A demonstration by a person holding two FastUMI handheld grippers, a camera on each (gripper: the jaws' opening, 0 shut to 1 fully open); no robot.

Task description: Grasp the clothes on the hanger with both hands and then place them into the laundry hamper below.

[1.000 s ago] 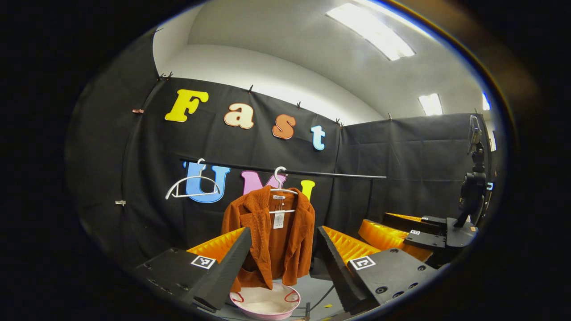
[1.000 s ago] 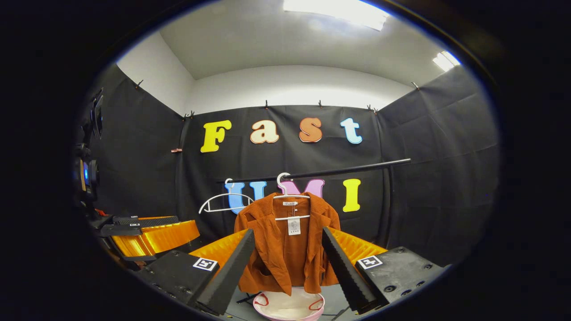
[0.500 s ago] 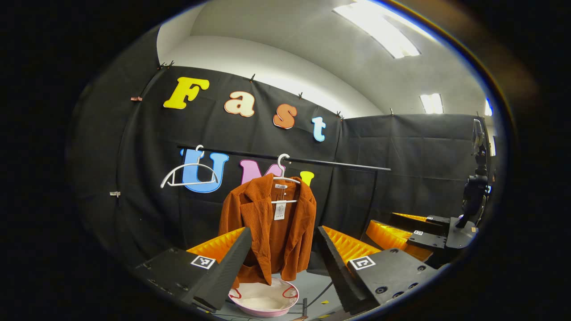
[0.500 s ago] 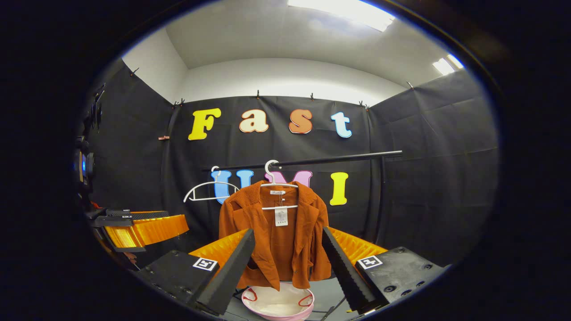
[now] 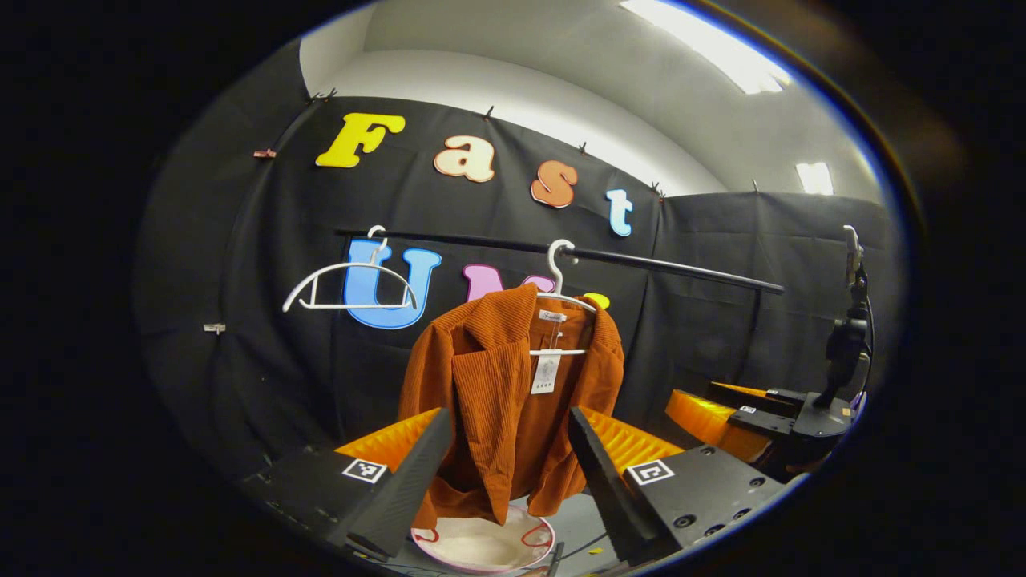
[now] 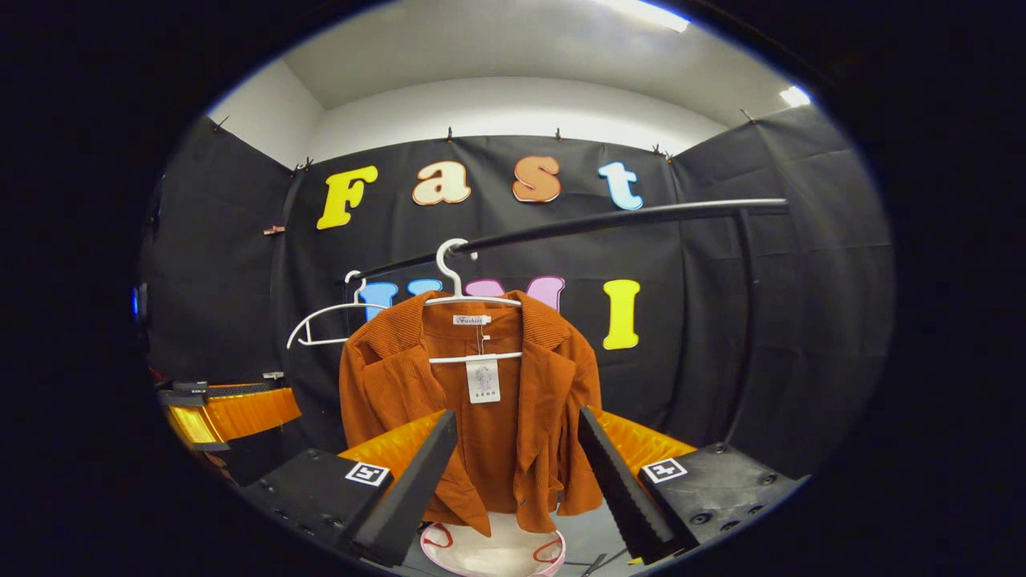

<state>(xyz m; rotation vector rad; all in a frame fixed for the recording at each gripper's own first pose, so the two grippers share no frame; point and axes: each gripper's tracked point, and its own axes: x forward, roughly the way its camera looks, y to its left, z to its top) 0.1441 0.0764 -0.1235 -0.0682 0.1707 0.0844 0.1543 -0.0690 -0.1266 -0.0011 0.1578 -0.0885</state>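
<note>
The jacket [image 6: 481, 417] is ribbed, matt corduroy-like cloth with a paper tag [image 6: 483, 380] at its collar. Its hanger [image 6: 461, 298] and the spare hanger [image 5: 349, 280] to the left look like smooth plastic. The rail [image 6: 609, 220] is smooth with a dull sheen. The hamper [image 5: 485, 545] below looks smooth and slightly glossy.

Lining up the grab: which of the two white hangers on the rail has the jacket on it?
The right-hand hanger holds the orange jacket, straight above the hamper. The hanger to its left is bare.
</note>
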